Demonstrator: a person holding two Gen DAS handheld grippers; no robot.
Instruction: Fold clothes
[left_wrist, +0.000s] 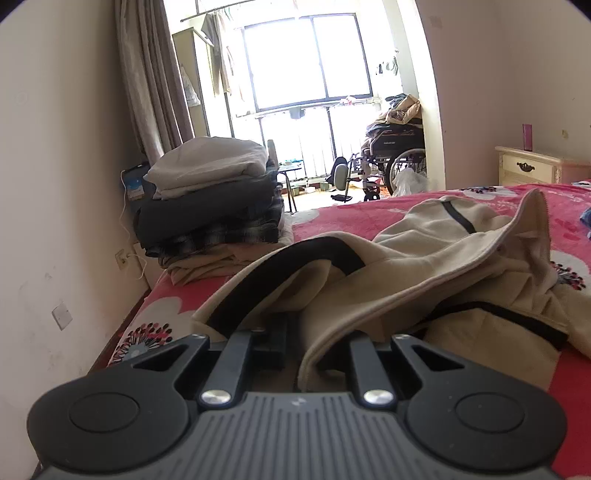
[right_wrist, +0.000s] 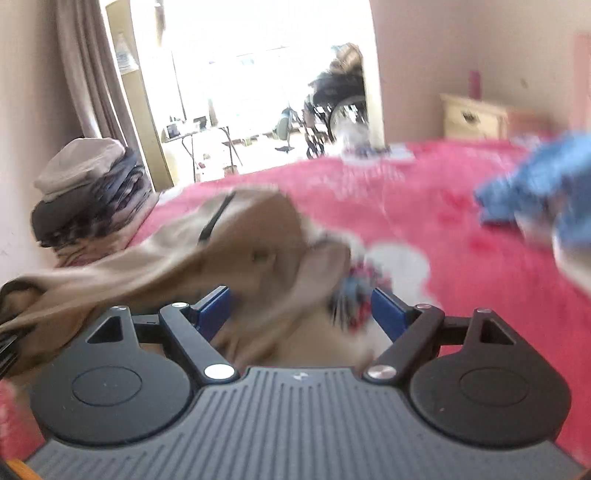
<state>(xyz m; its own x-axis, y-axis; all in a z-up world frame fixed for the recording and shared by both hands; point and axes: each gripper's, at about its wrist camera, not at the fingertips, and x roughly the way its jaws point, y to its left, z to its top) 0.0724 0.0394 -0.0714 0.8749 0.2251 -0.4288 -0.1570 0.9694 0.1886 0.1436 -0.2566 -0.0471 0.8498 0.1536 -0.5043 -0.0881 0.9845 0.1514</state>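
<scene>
Beige garment (left_wrist: 424, 266) on pink bedspread (left_wrist: 351, 218).

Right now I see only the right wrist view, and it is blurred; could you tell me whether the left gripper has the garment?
Observer: Yes, the left gripper is shut on the beige garment, beside its black band.
Operator: Thank you. Does the far side lie flat?
Observer: No, a flap stands up off the bed.
Operator: Is anything beside the pile?
Observer: A white cable runs down the wall left of the pile.
</scene>
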